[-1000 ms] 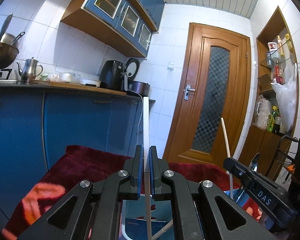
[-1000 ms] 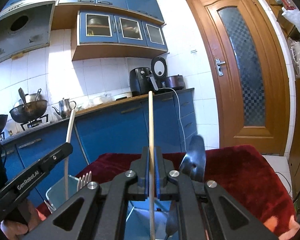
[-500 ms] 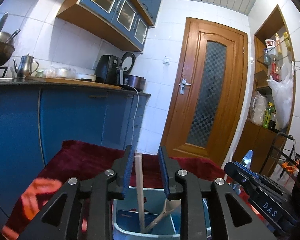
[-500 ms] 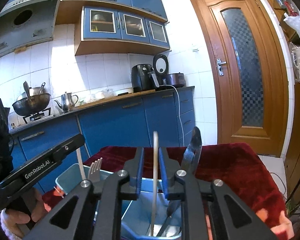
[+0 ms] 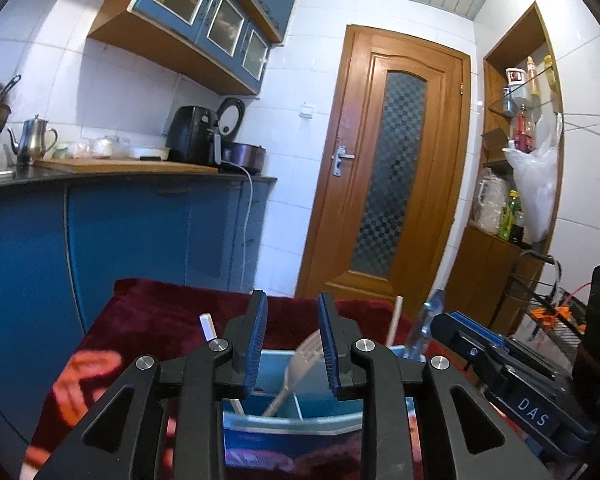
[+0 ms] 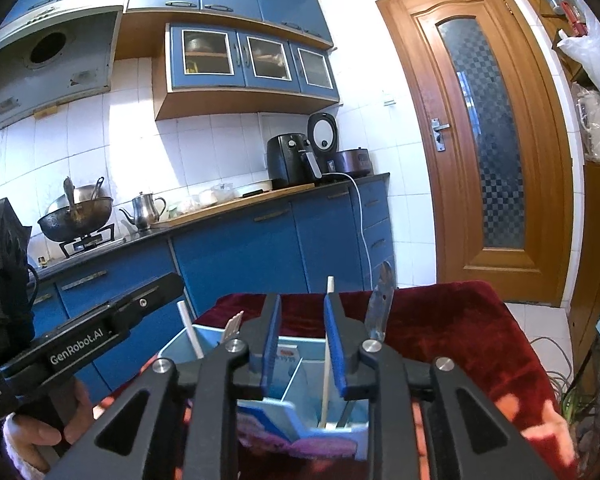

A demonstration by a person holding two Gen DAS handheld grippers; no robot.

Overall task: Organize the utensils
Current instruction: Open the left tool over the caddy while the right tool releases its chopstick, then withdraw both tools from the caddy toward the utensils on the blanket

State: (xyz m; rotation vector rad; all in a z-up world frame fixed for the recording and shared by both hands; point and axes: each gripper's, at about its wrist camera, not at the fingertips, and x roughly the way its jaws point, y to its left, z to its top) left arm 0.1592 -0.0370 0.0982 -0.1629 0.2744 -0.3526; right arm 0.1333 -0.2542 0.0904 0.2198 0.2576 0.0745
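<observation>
Left wrist view: the left tongs [image 5: 292, 344] are parted and empty above a pale blue divided holder [image 5: 292, 416], where a white chopstick [image 5: 209, 326] and a fork [image 5: 300, 364] are stood. The right tongs [image 6: 302, 344] are opening, a wooden chopstick [image 6: 326, 380] loose between the jaws. These utensils are judged light, stiff and slippery, best taken mid-shaft. The bench is draped in red cloth [image 6: 440, 320]; blue cabinets [image 6: 260, 252] and a wooden door [image 5: 384, 184] are seen behind.
</observation>
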